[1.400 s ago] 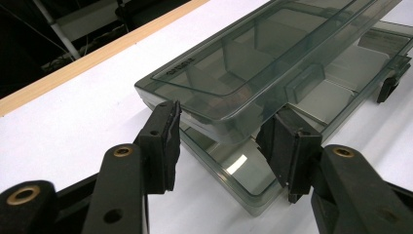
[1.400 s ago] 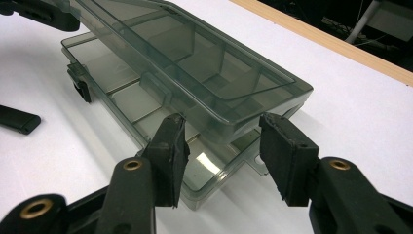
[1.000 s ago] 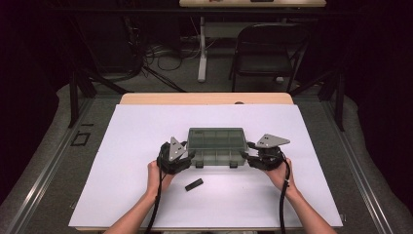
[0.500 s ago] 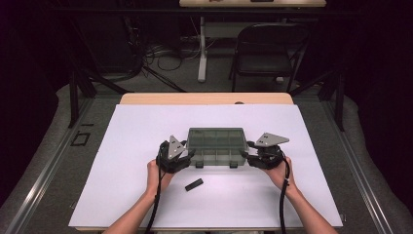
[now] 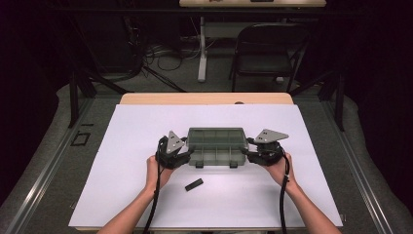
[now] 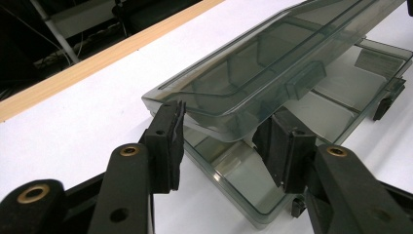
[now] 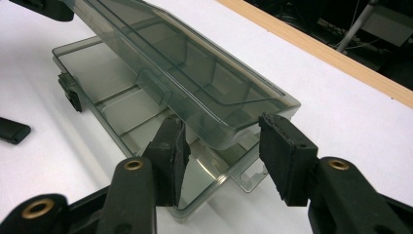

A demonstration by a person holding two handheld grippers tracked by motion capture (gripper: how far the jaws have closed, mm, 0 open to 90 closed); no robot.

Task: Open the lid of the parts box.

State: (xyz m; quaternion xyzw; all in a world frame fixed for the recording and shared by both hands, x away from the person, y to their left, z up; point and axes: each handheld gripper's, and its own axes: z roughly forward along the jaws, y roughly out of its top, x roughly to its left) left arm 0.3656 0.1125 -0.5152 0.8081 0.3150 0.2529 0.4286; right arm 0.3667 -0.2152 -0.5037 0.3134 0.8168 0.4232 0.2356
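A smoky clear plastic compartment box [image 5: 214, 157] lies at the middle of the white table top [image 5: 136, 126]. Its lid [image 5: 215, 136] is tilted up off the base. My left gripper [image 5: 187, 155] is at the box's left end, my right gripper [image 5: 249, 153] at its right end. In the left gripper view the lid's end [image 6: 209, 117] sits between the jaws of the left gripper [image 6: 221, 134], with both pads against it above the base [image 6: 243, 180]. The right gripper view gives the same picture: the right gripper [image 7: 221, 141] clasps the lid's other end [image 7: 243, 112] over the base [image 7: 122, 112].
A small black piece [image 5: 194, 185] lies on the white top in front of the box, between the person's forearms; it is also at the left edge of the right gripper view [image 7: 12, 130]. The table's wooden back edge [image 5: 204, 99] and a folding chair [image 5: 268, 48] lie beyond.
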